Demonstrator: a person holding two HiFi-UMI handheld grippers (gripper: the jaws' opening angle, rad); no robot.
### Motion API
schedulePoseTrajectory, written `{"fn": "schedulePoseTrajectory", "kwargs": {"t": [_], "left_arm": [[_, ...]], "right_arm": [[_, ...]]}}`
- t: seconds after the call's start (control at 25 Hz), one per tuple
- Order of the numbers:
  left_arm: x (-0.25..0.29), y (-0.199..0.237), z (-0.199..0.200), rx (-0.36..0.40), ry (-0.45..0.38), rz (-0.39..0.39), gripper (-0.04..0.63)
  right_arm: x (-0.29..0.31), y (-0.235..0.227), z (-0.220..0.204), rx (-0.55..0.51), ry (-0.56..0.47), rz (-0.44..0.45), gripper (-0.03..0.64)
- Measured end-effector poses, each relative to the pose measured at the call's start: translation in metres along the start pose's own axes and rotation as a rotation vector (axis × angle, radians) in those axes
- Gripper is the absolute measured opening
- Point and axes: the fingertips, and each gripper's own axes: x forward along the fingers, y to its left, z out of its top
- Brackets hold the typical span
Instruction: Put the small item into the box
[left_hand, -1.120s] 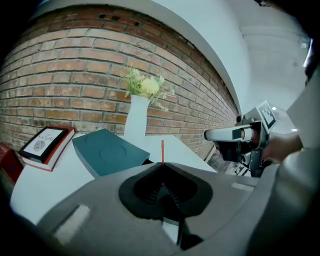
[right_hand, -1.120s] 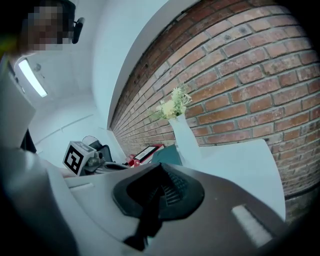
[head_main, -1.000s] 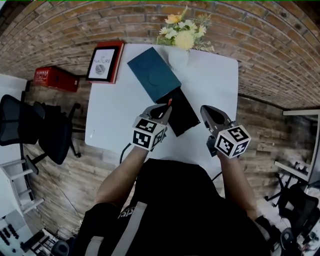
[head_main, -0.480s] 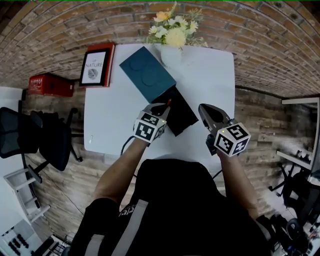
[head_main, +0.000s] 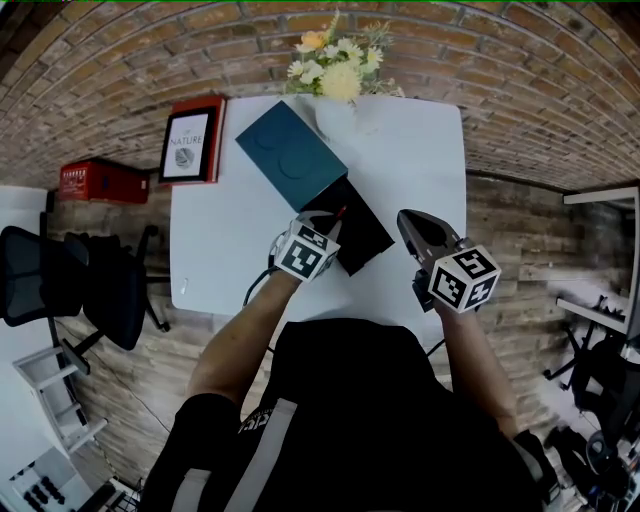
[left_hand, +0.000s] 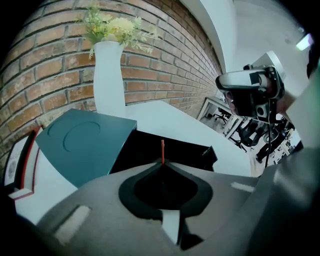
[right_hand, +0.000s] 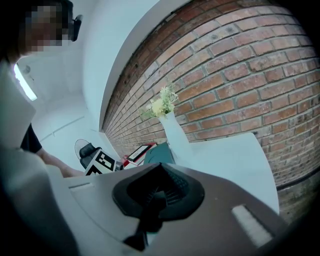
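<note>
A thin red stick-like item (left_hand: 162, 151) pokes up from the tips of my left gripper (left_hand: 162, 164), which is shut on it. In the head view that left gripper (head_main: 329, 214) hovers over the near left edge of the open black box (head_main: 362, 232), the red item (head_main: 341, 211) above the box's inside (left_hand: 175, 152). The teal lid (head_main: 289, 157) lies against the box's far left side. My right gripper (head_main: 406, 219) is shut and holds nothing, just right of the box; its closed tips (right_hand: 161, 166) point toward the vase.
A white vase (head_main: 335, 115) with yellow flowers stands at the table's far edge by the brick wall. A framed picture (head_main: 190, 140) overhangs the white table's (head_main: 220, 250) far left corner. A black chair (head_main: 70, 285) and a red crate (head_main: 98, 182) are on the floor to the left.
My left gripper has crept forward with the red item, from beside the box's near corner to over its edge. The right gripper has stayed where it was.
</note>
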Motion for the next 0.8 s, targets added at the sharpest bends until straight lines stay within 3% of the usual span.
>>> {"fn": "schedulePoseTrajectory", "kwargs": {"t": [0.28, 0.6, 0.8], "left_arm": [[0.012, -0.009, -0.009, 0.1, 0.105, -0.022, 0.021], [0.019, -0.009, -0.016, 0.271, 0.227, 0.02, 0.021], [0.022, -0.009, -0.021, 0.289, 0.289, 0.02, 0.021]], "right_arm": [[0.001, -0.001, 0.003, 0.003, -0.003, 0.008, 0.002], [0.005, -0.005, 0.002, 0.013, 0.001, 0.016, 0.002], [0.005, -0.005, -0.001, 0.018, 0.009, 0.018, 0.002]]}}
